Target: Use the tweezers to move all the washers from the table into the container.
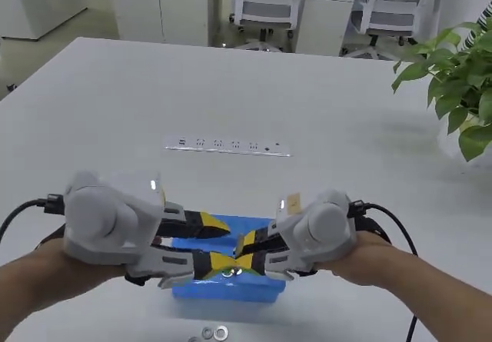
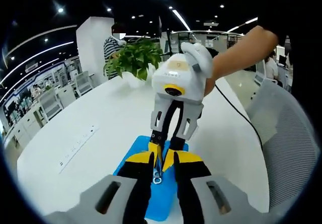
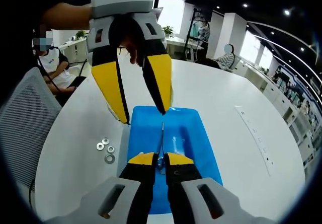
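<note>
Item: my right claw [image 3: 161,158], jaws pressed together on the tweezers [image 3: 162,136], which point forward over the blue container [image 3: 201,148]
Item: my left claw [image 3: 143,114], jaws spread, facing the right claw head-on above the container, tips near the tweezers' end
Item: washers [image 3: 104,150], four in a cluster on the white table [image 3: 241,93], just beside the container's long side
</note>
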